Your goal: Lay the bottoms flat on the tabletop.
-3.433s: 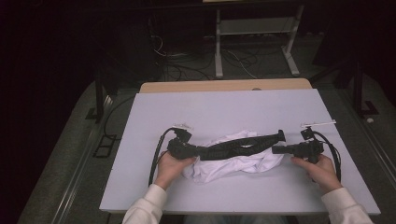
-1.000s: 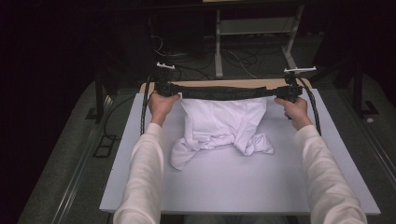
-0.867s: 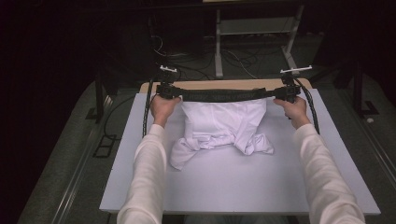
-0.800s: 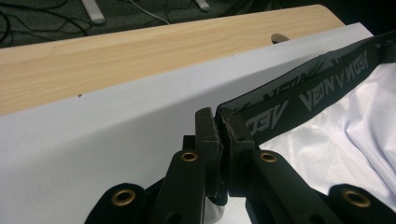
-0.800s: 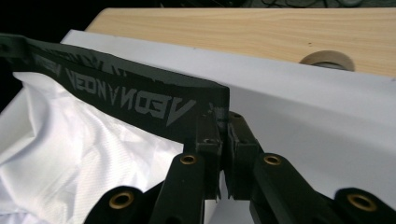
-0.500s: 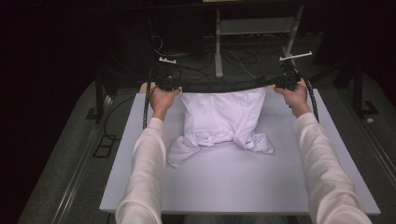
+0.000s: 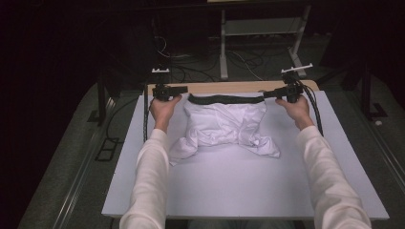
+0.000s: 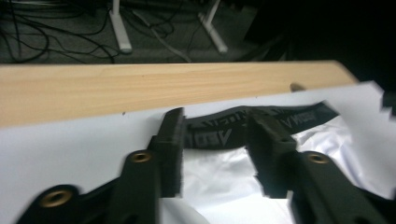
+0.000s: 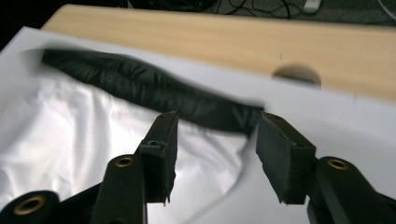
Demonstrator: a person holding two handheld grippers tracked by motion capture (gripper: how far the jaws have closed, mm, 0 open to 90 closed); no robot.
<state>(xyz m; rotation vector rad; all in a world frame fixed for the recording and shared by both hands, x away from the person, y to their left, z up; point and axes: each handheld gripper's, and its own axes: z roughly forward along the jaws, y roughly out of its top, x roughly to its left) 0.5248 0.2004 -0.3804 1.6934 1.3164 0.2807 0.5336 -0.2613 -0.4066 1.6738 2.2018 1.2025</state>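
White cloth garment with black elastic waistband (image 7: pixel 224 125) lies flat upper-centre on counter (image 7: pixel 239 186). Left claw (image 7: pixel 180 89) and right claw (image 7: pixel 268 94) just opening, apart, waistband released. Next: smooth or fold.

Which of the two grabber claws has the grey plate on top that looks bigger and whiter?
The right gripper, at the black waistband's right end. Its plate stands out pale and wide; the left gripper's plate looks smaller and darker.
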